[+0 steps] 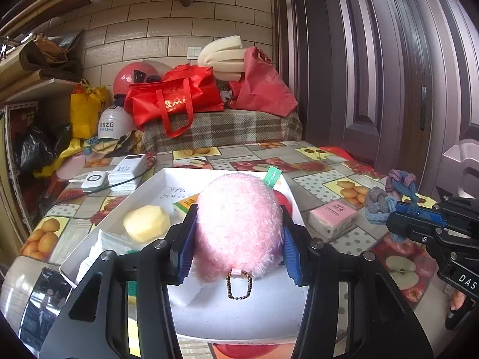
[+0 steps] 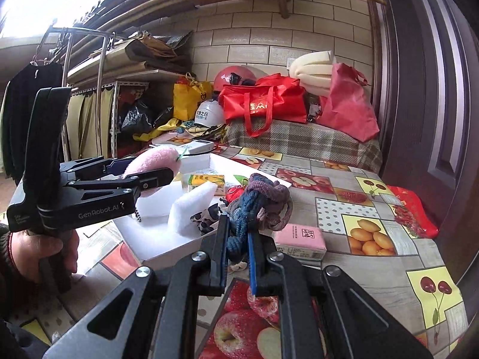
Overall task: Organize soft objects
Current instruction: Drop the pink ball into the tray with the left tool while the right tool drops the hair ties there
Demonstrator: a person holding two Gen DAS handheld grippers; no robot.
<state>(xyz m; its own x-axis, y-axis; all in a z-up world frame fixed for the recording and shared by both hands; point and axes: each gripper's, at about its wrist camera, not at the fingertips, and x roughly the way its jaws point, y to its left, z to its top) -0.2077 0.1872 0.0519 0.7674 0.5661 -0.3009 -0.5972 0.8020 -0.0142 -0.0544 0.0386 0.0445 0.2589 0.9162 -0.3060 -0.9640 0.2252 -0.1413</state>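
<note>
Pink fluff bulges between the left gripper (image 1: 238, 239), which pinches a plush keychain (image 1: 239, 224) over the white tray (image 1: 143, 191). The right gripper (image 2: 236, 251) clamps a knotted rope toy (image 2: 254, 200) beside it. Sponges already sit inside; a pink tissue pack (image 2: 299, 240) waits on the tablecloth (image 2: 389, 239).

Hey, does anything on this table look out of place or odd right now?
Mostly no. One pink tissue pack lies alone on the tablecloth, outside the white tray that holds the other soft things. Nothing looks spilled or damaged.
</note>
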